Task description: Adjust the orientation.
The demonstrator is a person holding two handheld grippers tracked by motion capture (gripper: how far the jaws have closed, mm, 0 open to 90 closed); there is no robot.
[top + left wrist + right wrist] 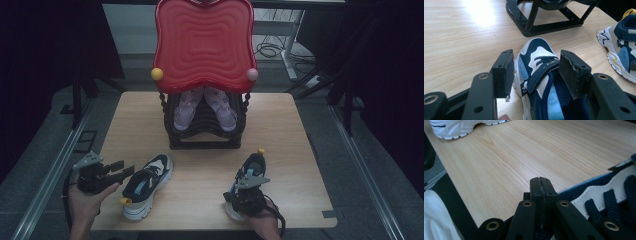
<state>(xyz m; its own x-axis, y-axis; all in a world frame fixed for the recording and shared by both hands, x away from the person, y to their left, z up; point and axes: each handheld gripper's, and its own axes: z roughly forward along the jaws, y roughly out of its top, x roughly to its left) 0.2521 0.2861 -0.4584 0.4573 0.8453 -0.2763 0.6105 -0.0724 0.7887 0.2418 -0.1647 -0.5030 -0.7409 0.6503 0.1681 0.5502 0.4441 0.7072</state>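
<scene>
Lining up on the pair of sneakers in front of the shoe rack

I am holding my left gripper (120, 166) with its jaws apart, straddling the left sneaker (147, 186) near the table's (280, 120) front edge, likely so I can close on its collar. My right gripper (248, 184) is hovering over the right sneaker (248, 172) with its jaws pressed together on nothing, probably waiting while the rack (205, 135) already carries pink sandals (220, 107)
</scene>
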